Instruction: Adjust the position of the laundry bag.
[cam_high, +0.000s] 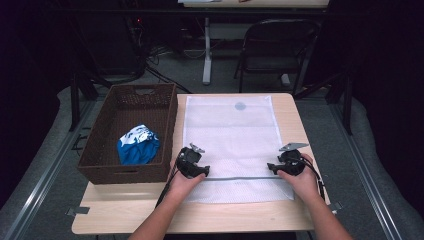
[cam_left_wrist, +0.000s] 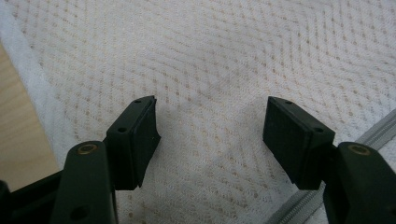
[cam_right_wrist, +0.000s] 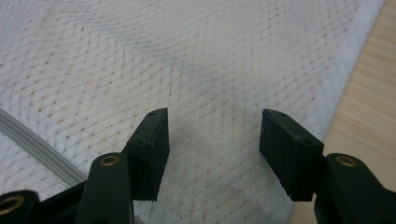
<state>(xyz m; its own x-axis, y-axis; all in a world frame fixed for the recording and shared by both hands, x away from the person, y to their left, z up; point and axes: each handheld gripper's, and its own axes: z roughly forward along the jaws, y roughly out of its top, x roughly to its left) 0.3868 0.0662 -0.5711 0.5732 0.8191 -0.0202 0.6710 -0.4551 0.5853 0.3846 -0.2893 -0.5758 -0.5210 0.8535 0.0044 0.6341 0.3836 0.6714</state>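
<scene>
So my left gripper and right gripper sit wide open over the mesh bag, grabbing nothing; the blue cloth waits in the basket.

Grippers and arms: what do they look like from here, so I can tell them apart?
Both are black two-jaw tools. The left gripper and right gripper each carry a grey three-cornered plate and trail a black cable. Flat rectangular pads sit on arms with brass rivets. Forearms are bare, without sleeves.
</scene>
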